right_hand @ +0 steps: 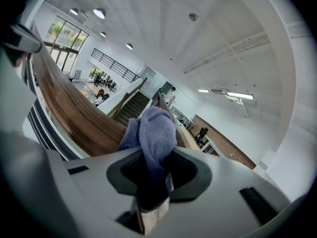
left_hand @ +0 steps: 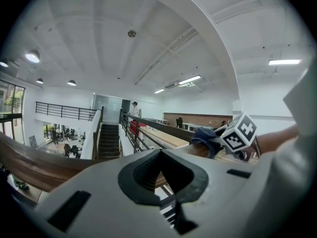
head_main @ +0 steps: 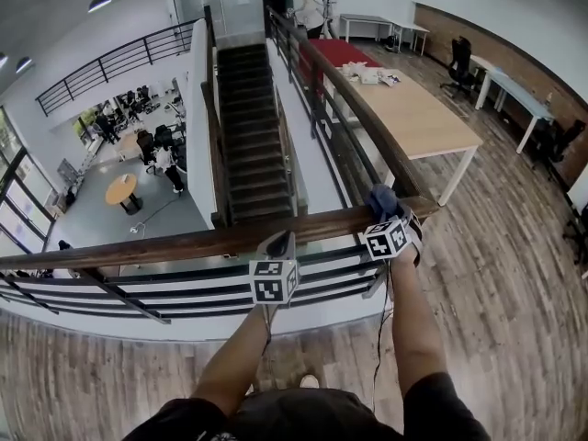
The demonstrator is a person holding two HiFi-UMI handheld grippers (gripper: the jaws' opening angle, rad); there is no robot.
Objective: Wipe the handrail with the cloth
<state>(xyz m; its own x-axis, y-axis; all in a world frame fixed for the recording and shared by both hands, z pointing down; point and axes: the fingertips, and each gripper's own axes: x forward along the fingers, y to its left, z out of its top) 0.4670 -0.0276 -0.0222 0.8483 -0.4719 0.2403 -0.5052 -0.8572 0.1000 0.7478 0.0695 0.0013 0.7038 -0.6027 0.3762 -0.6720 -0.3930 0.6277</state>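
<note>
Your right gripper (right_hand: 151,190) has its 2 jaws pinched on the blue cloth (right_hand: 157,133), which bunches up above them and lies against the brown wooden handrail (right_hand: 74,110). The rail runs off to your upper left. Beyond the cloth you see a staircase (right_hand: 132,107), with a person (right_hand: 171,95) standing just right of it

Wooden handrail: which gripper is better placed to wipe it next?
Right. The right gripper clamps the blue-grey cloth at the brown wooden handrail near its corner. The left gripper is shut on nothing, so it would need the cloth first.
</note>
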